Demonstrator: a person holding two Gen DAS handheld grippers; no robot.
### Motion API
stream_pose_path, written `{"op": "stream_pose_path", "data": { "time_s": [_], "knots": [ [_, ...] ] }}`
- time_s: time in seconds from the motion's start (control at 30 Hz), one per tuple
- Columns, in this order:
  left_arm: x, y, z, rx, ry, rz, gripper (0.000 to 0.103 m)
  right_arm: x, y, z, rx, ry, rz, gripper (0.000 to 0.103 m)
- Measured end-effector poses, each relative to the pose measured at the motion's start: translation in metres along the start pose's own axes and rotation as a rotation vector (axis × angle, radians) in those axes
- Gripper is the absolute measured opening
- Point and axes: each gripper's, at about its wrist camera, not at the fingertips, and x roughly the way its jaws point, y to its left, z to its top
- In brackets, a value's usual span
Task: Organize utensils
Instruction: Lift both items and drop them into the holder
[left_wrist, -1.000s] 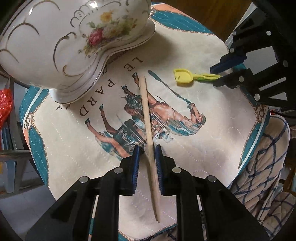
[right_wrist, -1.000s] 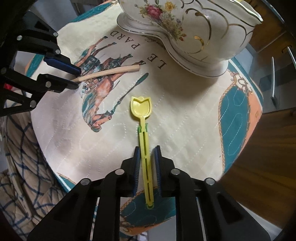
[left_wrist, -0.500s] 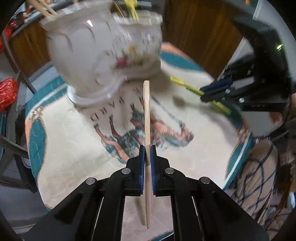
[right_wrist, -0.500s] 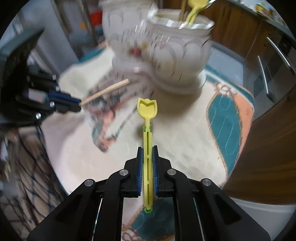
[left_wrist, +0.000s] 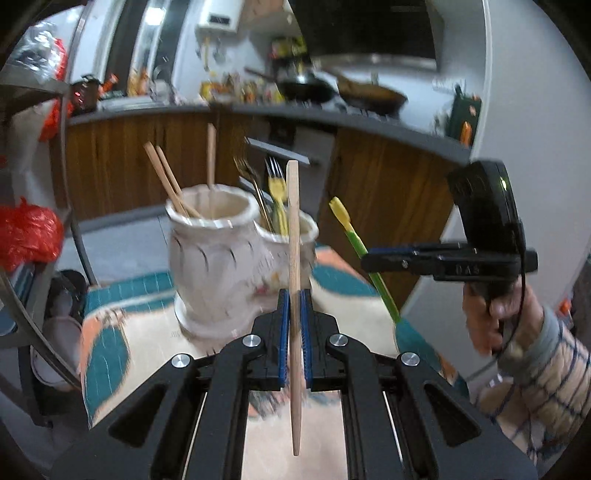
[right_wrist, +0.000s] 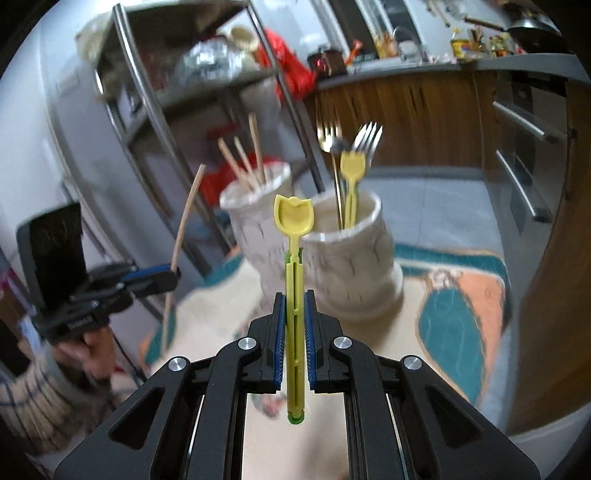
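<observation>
My left gripper (left_wrist: 294, 295) is shut on a wooden chopstick (left_wrist: 293, 236) and holds it upright, above the mat and in front of a white two-cup ceramic holder (left_wrist: 214, 258). My right gripper (right_wrist: 294, 299) is shut on a yellow tulip-shaped spoon (right_wrist: 293, 218) and holds it upright. The holder's left cup (right_wrist: 255, 206) has several chopsticks (left_wrist: 168, 177); its right cup (right_wrist: 351, 236) has forks and a yellow spoon (right_wrist: 352, 166). Each gripper shows in the other's view: the right gripper (left_wrist: 373, 258) and the left gripper (right_wrist: 166, 277).
A quilted mat (left_wrist: 110, 350) with teal and orange borders covers the small round table. A metal rack (right_wrist: 147, 122) stands behind it to the left. A wooden counter (left_wrist: 388, 192) with pans runs behind. A red bag (left_wrist: 26, 232) hangs at the left.
Both grippers have closed on their utensils, lifted them off the mat and tilted up level. The views now face the holder's side and the kitchen instead of the tabletop.
</observation>
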Motion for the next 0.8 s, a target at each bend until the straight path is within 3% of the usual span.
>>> {"op": "stream_pose_path", "data": {
  "time_s": [0.37, 0.6, 0.8],
  "knots": [
    [-0.008, 0.036, 0.030, -0.158, -0.323, 0.040, 0.006, 0.002, -0.007, 0.024, 0.013, -0.252, 0.029, 0.011],
    [-0.004, 0.046, 0.053, -0.194, -0.445, 0.045, 0.006, 0.008, -0.013, 0.041, 0.012, -0.331, 0.038, 0.011],
    [-0.001, 0.042, 0.071, -0.151, -0.550, 0.098, 0.006, 0.013, -0.009, 0.057, -0.005, -0.389, 0.016, 0.011]
  ]
}}
